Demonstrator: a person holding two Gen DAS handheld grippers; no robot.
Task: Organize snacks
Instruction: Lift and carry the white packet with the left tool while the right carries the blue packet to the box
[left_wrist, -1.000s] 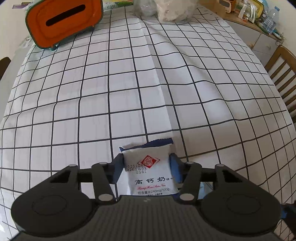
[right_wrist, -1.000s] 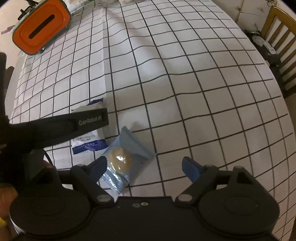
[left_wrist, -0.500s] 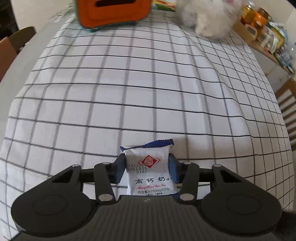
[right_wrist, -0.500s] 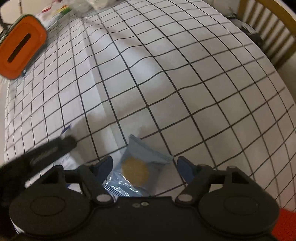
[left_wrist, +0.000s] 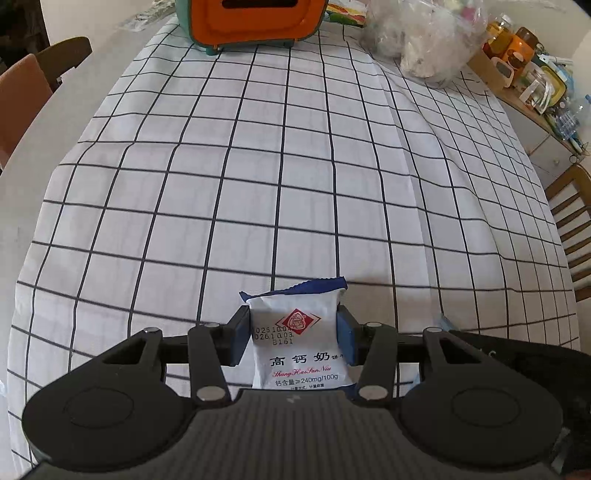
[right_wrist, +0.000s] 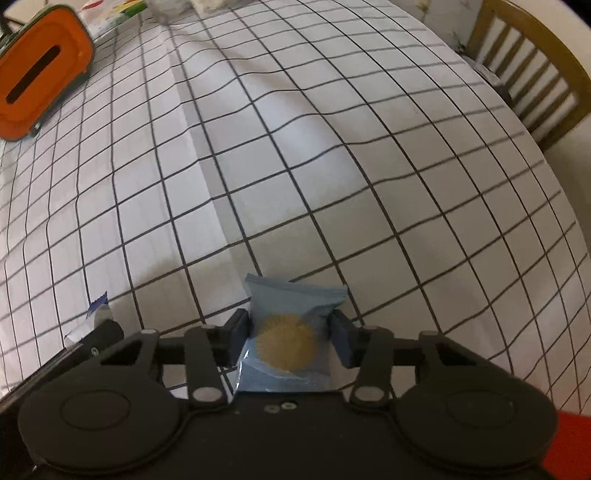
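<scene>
Above the checked tablecloth (left_wrist: 295, 177), the left gripper (left_wrist: 294, 338) is pinching a white biscuit packet (left_wrist: 297, 339); the right gripper (right_wrist: 290, 338) is closing around a blue cookie packet (right_wrist: 291, 339).

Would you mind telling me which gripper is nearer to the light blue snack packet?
Right. The right gripper has the light blue snack packet between its closing jaws. The left gripper, beside it, is clamped on the white biscuit packet.

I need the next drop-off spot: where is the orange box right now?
The orange box sits at the far end of the checked tablecloth, upper left in the right wrist view, top centre in the left.
</scene>
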